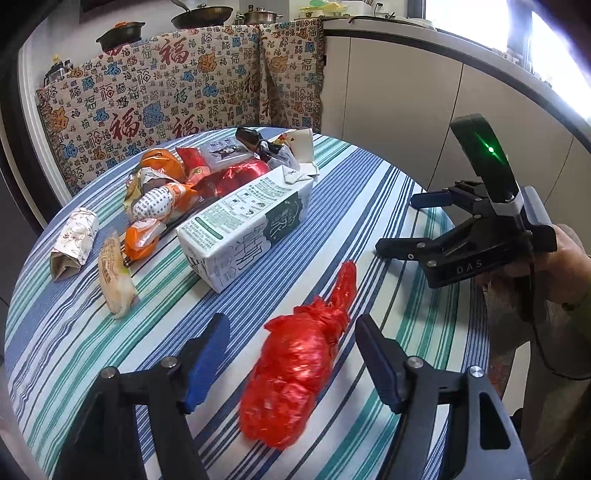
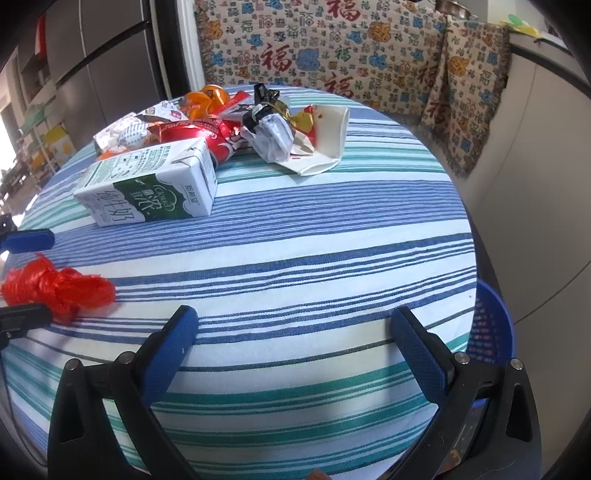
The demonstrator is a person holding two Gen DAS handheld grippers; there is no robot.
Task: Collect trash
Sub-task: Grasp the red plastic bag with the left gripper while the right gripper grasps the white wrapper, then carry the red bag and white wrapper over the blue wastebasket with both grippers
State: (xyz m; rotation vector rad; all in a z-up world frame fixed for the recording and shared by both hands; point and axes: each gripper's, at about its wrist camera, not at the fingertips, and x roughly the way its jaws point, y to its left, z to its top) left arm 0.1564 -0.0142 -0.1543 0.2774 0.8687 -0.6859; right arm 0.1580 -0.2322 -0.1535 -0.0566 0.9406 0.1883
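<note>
Clearly the left gripper point(image 1: 291, 354), jaws apart, straddles the red bag point(image 1: 295, 365) near the table point(image 2: 295, 236) edge; thin plastic may slip. Right gripper point(image 2: 295, 343) hovers apart, empty.

bag point(image 1: 295, 369) before carton point(image 1: 245, 230)

Kitchen surroundings

A striped tablecloth point(image 2: 295, 236) is spread over the round table; a patterned blanket point(image 1: 166, 85) is draped at the far side, below pans point(image 1: 201, 14).
</note>
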